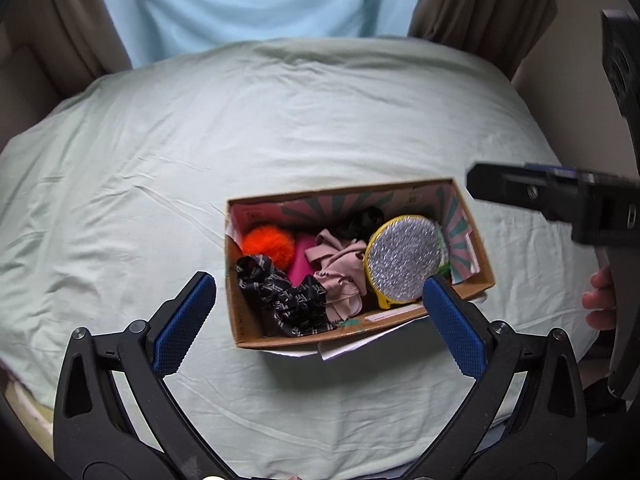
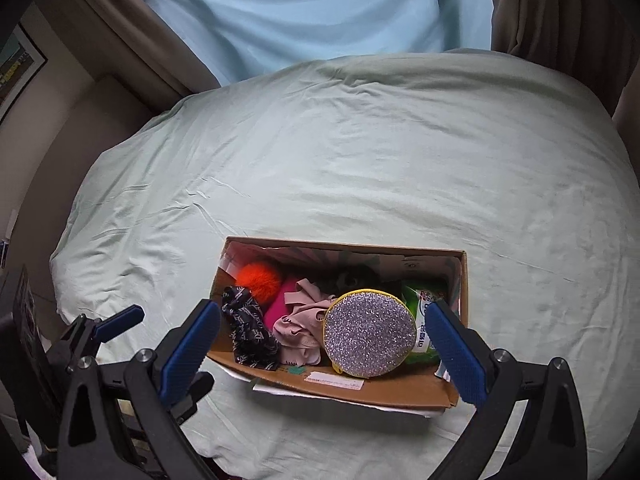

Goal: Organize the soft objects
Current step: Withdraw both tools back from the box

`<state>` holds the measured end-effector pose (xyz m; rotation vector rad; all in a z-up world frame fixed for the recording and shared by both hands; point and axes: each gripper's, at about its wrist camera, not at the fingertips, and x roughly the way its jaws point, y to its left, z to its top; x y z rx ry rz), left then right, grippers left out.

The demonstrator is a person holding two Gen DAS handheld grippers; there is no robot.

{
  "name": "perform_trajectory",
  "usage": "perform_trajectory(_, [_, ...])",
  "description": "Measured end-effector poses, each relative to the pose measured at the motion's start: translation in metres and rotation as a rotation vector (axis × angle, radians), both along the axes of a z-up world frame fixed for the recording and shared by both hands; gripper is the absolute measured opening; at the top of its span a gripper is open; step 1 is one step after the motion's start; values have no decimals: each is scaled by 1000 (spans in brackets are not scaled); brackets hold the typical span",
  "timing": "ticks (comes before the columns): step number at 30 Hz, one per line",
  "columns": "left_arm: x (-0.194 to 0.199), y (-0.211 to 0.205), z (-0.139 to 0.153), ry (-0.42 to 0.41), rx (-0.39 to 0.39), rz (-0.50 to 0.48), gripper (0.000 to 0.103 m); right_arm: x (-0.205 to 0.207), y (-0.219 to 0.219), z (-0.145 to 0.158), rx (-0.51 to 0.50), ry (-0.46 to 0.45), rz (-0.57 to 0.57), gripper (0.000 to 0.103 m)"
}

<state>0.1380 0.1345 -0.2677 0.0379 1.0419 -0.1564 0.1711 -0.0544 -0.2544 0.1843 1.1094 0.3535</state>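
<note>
A cardboard box [image 1: 474,282] [image 2: 400,394] sits on the pale green bedsheet. Inside lie an orange pom-pom [image 1: 266,242] [image 2: 258,278], a black patterned cloth [image 1: 280,298] [image 2: 248,330], a crumpled pink cloth [image 1: 340,272] [image 2: 302,322], a round silver glitter pouch with yellow trim [image 1: 402,258] [image 2: 368,330] and a green packet [image 2: 424,312]. My left gripper [image 1: 318,312] hovers open above the box's near side, nothing between its blue pads. My right gripper [image 2: 324,346] also stands open over the box, empty. In the left wrist view the right gripper's body [image 1: 560,200] shows at the right edge.
The bedsheet [image 1: 280,120] [image 2: 360,160] spreads wide around the box. Light blue and brown curtains [image 1: 240,0] [image 2: 320,0] hang behind the bed. A hand [image 1: 600,300] holds the right gripper's handle. The left gripper's fingers [image 2: 120,322] appear at the lower left.
</note>
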Motion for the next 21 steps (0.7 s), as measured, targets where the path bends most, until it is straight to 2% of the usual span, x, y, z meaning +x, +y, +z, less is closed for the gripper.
perform_trajectory(5, [-17, -12, 56, -75, -15, 41, 103, -28, -26, 49, -15, -77, -4, 102])
perform_trajectory(12, [-44, -35, 144, -233, -38, 90, 103, -75, -78, 135, -102, -225, -117, 102])
perform_trajectory(17, [-64, -52, 187, -324, -20, 97, 103, -106, -104, 180, -150, -339, -186, 102])
perform_trajectory(21, [-83, -67, 218, -409, -8, 98, 103, -126, -118, 204, -162, -403, -219, 102])
